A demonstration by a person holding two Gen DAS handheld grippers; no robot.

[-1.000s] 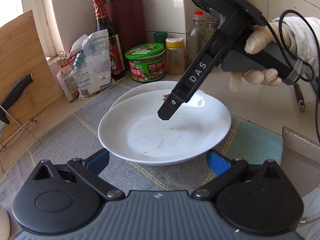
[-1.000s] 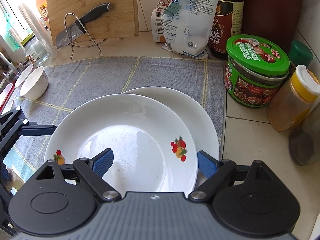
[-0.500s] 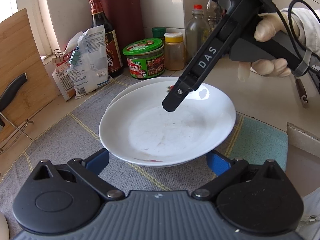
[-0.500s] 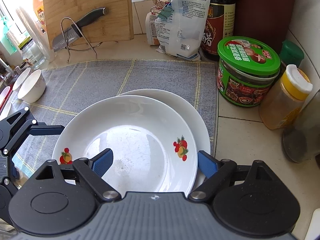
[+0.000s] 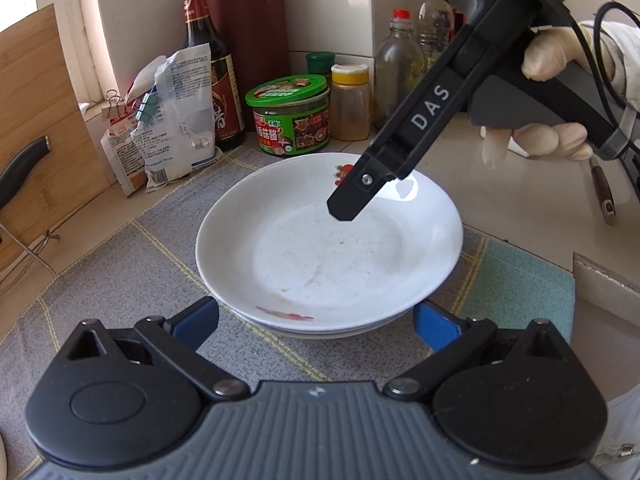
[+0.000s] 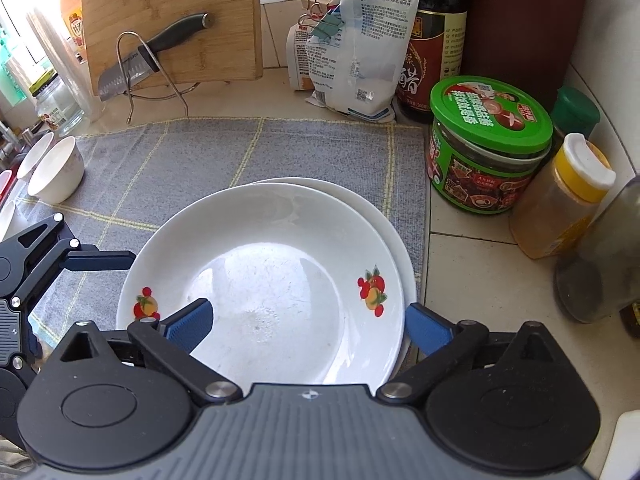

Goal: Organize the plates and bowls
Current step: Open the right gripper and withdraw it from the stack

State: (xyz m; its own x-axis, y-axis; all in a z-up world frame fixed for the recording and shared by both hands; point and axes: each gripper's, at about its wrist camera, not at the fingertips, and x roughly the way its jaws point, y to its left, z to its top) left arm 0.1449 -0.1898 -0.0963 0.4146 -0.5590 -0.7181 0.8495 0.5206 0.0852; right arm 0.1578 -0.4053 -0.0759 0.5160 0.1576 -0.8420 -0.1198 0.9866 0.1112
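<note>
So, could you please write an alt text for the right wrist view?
A white plate with fruit motifs sits stacked on another white plate on a grey checked mat, between the open blue pads of the right gripper. Behind stand a green-lidded jar, a soy sauce bottle, a cutting board with a knife, and small white bowls at left.

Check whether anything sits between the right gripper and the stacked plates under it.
Nothing visible does. The right gripper, whose jaws have just been opening, hangs directly over the top plate, which rests on the lower plate. The green-lidded jar and the yellow-capped bottle stand off to the side.
</note>
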